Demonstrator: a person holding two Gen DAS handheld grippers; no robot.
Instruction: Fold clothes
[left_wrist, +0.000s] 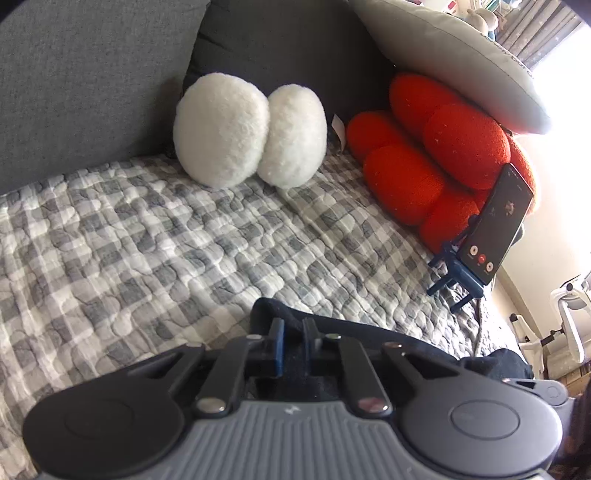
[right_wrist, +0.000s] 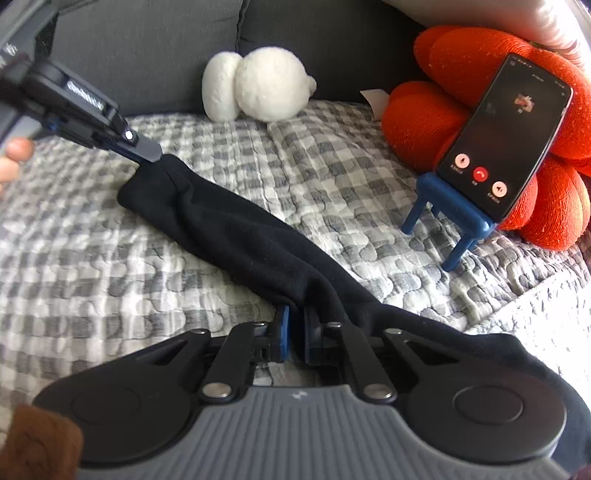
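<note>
Phone (right_wrist: 504, 134) on stand (right_wrist: 448, 221) – beside black garment (right_wrist: 243, 236)

so the colours: a black garment (right_wrist: 255, 243) stretched over a grey-and-white checked quilt (right_wrist: 110, 258), fluffy white cushion (left_wrist: 247, 129) at 12 o'clock, bright orange-red knobbly one (left_wrist: 424, 147) round at 2, dark grey sofa back (left_wrist: 74, 74), and a black phone (right_wrist: 506, 136) on a blue stand (right_wrist: 443, 206).

We see the phone (right_wrist: 506, 136) labels too small to read; the black garment (right_wrist: 258, 243) runs behind the right tongs (right_wrist: 297, 328).
</note>
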